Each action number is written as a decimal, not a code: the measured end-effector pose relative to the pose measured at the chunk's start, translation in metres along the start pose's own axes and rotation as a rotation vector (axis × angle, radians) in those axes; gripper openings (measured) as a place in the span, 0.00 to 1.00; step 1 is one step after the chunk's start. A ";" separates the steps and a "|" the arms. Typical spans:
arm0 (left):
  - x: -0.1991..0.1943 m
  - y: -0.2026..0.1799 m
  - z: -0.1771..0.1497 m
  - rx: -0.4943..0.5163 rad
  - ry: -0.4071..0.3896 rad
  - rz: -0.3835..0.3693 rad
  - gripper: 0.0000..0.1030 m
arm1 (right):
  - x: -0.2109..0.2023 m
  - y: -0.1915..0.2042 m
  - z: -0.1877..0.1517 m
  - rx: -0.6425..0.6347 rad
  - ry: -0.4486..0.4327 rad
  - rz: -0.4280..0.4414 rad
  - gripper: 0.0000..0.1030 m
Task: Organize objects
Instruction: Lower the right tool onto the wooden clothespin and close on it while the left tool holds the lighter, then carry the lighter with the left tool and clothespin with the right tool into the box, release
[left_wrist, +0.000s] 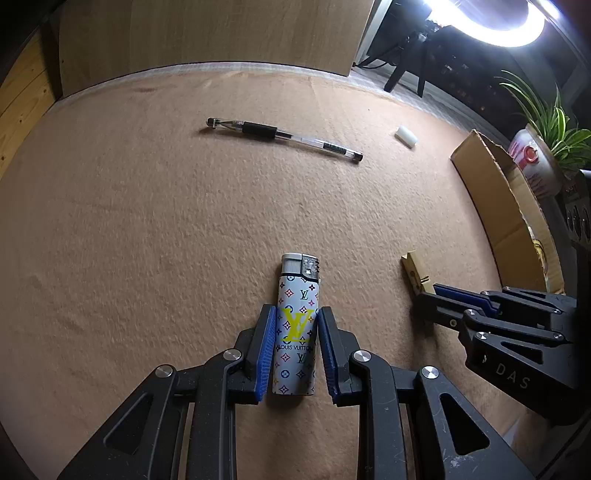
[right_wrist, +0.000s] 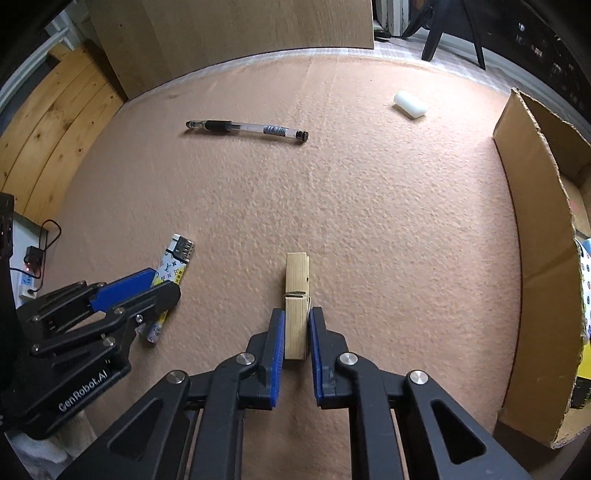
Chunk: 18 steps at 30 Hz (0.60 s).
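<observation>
A white lighter (left_wrist: 299, 284) with a coloured monogram print lies on the tan felt mat (left_wrist: 166, 229), and my left gripper (left_wrist: 295, 314) is shut on its body, blue pads against both sides. Seen from the right wrist, that lighter (right_wrist: 179, 254) sticks out past the left gripper (right_wrist: 164, 282). A wooden clothespin (right_wrist: 297, 273) lies lengthwise between the pads of my right gripper (right_wrist: 297, 314), which press on its sides. In the left wrist view the clothespin (left_wrist: 415, 269) shows just ahead of the right gripper (left_wrist: 426, 291). Both grippers point steeply down at the mat.
A clear pen (left_wrist: 284, 138) with a black grip lies farther back on the mat, and a small white block (left_wrist: 406, 136) sits to its right. An open cardboard box (right_wrist: 535, 221) stands along the right edge. A wooden board rises behind the mat; a potted plant (left_wrist: 554, 125) is at far right.
</observation>
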<state>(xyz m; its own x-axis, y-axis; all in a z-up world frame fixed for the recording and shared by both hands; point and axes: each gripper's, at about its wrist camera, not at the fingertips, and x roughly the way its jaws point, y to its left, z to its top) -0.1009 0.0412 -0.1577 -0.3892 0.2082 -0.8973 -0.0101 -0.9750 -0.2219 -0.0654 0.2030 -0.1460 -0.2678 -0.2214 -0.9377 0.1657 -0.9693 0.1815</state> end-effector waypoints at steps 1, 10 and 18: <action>0.000 -0.001 0.000 0.000 0.000 0.000 0.24 | -0.001 -0.001 -0.001 -0.002 -0.002 -0.001 0.11; -0.003 -0.007 -0.006 0.010 -0.004 0.004 0.24 | -0.008 -0.010 -0.012 0.021 -0.021 0.018 0.11; -0.009 -0.008 -0.010 0.007 -0.015 -0.013 0.24 | -0.020 -0.014 -0.016 0.040 -0.051 0.033 0.11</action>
<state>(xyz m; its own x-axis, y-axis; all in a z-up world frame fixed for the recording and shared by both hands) -0.0881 0.0479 -0.1514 -0.4028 0.2197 -0.8885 -0.0219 -0.9728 -0.2307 -0.0472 0.2230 -0.1350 -0.3113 -0.2578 -0.9147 0.1373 -0.9646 0.2251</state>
